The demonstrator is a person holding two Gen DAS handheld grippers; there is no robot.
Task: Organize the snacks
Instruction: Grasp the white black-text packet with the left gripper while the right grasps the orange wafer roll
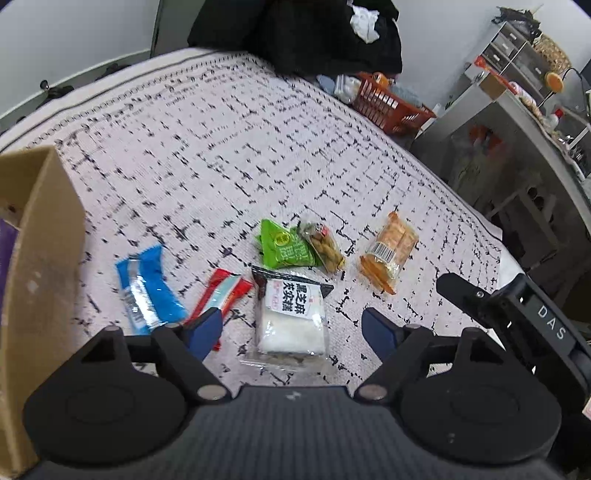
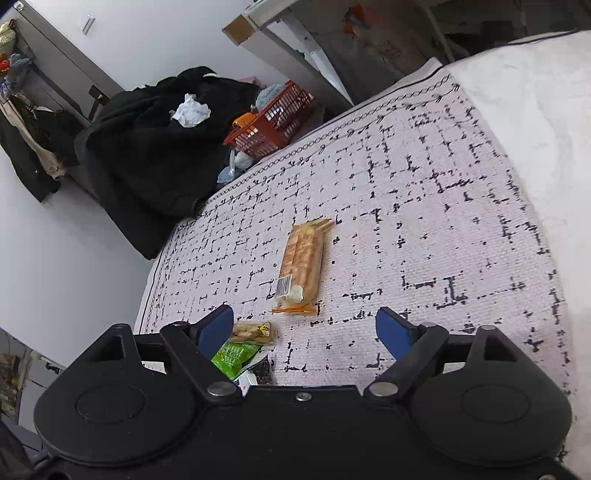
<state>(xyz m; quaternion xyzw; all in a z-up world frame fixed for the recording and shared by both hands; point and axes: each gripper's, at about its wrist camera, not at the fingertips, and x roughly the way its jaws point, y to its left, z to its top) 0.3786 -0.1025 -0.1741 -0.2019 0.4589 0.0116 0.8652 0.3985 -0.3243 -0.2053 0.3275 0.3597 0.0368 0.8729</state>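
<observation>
The left gripper [image 1: 291, 326] hangs above the patterned bedspread [image 1: 221, 147] with its blue fingers spread wide and nothing between them; the white rice-cake packet [image 1: 291, 317] lies flat in the gap just ahead. Its left finger overlaps the red wrapper [image 1: 221, 295], and the blue wrapper [image 1: 147, 288] lies further to that side, near the wall of a cardboard box [image 1: 44, 258] that closes off the left edge. Beyond the white packet sit the green packet [image 1: 284, 245] and the clear nut packet [image 1: 323, 243], touching each other, with the orange biscuit packet [image 1: 388, 251] apart to the right. Past them the spread runs open to a heap of dark clothes [image 1: 314, 33] and an orange basket [image 1: 388, 103] at the far edge. The right gripper [image 2: 304, 328] is likewise held open and empty, and part of its black body shows at the right of the left view. From its own camera the orange biscuit packet [image 2: 301, 266] lies straight ahead, between the finger lines, while the nut packet [image 2: 255, 330] and green packet [image 2: 234, 354] peek out beside its left finger. This view alone shows the broad bare spread to the right and a plain white cover [image 2: 535, 129] at its border; the box and the blue and red wrappers appear only from the left.
</observation>
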